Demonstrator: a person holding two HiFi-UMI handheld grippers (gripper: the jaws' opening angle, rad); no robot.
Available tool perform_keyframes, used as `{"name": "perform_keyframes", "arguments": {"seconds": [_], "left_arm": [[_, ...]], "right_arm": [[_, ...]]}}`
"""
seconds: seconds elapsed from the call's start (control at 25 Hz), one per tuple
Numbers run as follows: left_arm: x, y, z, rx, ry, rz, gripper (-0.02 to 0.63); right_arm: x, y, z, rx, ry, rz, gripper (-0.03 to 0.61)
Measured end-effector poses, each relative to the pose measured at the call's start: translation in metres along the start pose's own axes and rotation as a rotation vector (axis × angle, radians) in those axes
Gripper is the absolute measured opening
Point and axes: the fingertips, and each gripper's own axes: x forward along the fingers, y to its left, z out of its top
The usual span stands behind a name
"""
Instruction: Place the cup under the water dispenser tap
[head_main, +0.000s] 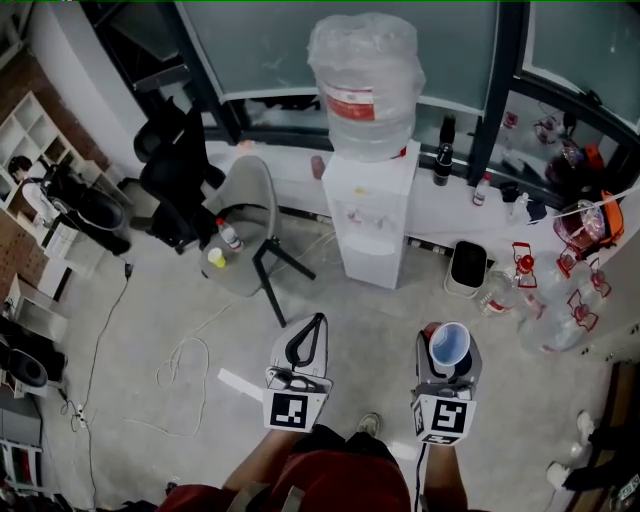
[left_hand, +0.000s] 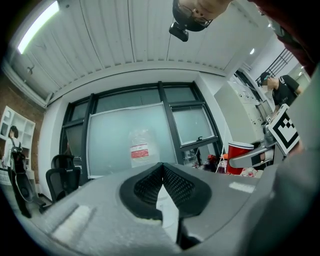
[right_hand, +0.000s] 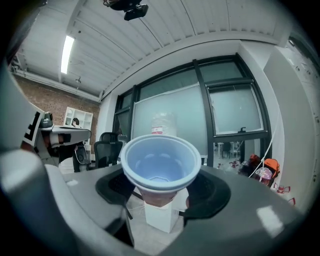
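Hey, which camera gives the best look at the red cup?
The right gripper view: the cup sits centred and upright between the jaws, rim and inside plain. The head view shows the cup small, from above. The left gripper view catches only its red side near the right edge.

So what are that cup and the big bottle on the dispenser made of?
Cup: probably thin plastic, red outside, pale and smooth inside, with a rolled rim; coated paper is possible.
Bottle: clear plastic, see-through and ribbed, under a crinkly film wrap.
Dispenser: smooth white casing, likely plastic.
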Motion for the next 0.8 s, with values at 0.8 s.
{"name": "perform_keyframes", "arguments": {"seconds": [0.8], "left_arm": [[0.135,0.115,-0.120,-0.077,0.043,0.068,0.000]], "right_arm": [[0.210,0.055,-0.077,-0.060,0.101,0.150,0.287]]}}
